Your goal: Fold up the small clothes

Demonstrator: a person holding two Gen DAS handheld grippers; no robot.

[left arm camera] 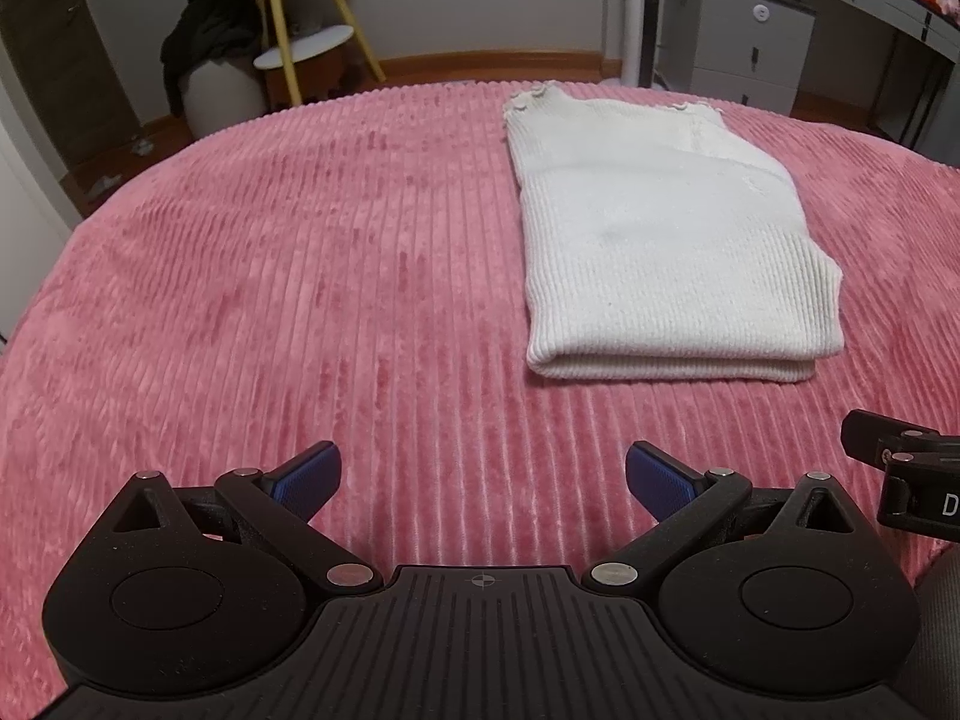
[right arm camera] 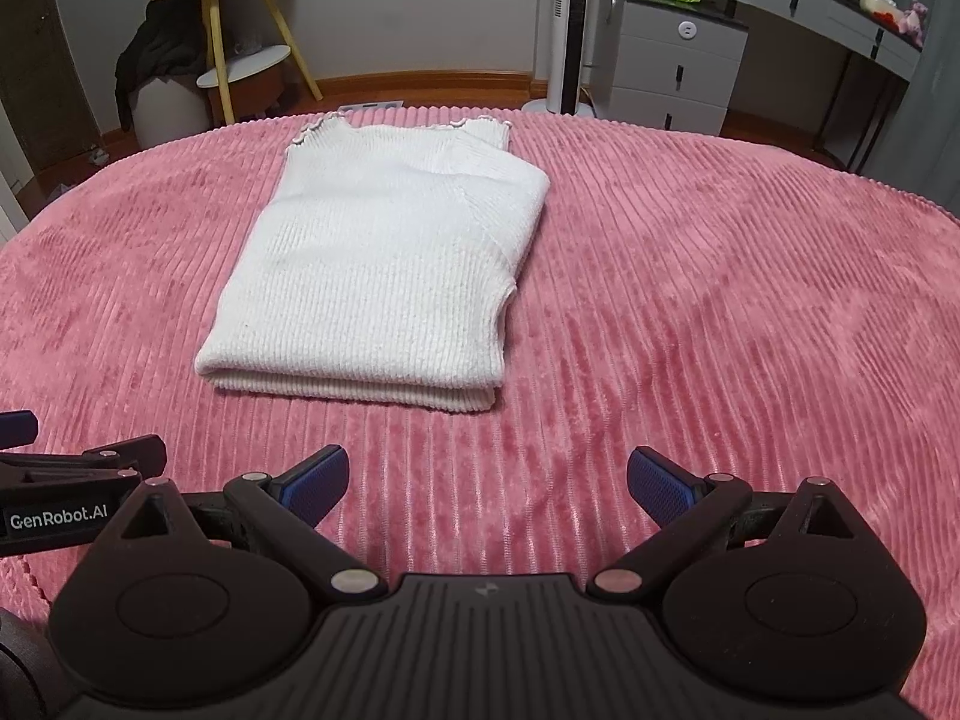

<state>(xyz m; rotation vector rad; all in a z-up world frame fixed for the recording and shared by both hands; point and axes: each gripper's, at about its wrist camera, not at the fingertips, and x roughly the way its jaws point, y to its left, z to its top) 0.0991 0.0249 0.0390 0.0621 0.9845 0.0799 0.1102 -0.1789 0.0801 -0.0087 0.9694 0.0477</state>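
A white ribbed knit top (left arm camera: 666,234) lies folded into a neat rectangle on the pink corduroy bedspread (left arm camera: 300,276), its frilled neckline at the far end. In the right wrist view the same folded top (right arm camera: 384,264) sits ahead and left of centre. My left gripper (left arm camera: 483,480) hovers open over bare bedspread, short of the top's near folded edge and to its left. My right gripper (right arm camera: 487,480) is open too, just short of that near edge, nothing between its blue pads. Each gripper's side shows at the edge of the other's view.
Beyond the bed's far edge stand a yellow-legged side table (left arm camera: 300,18) with dark clothing draped on a stool, a white tower fan (right arm camera: 564,24), and a grey drawer unit (right arm camera: 672,54) beside a dressing table. Bedspread (right arm camera: 750,300) stretches wide on both sides of the top.
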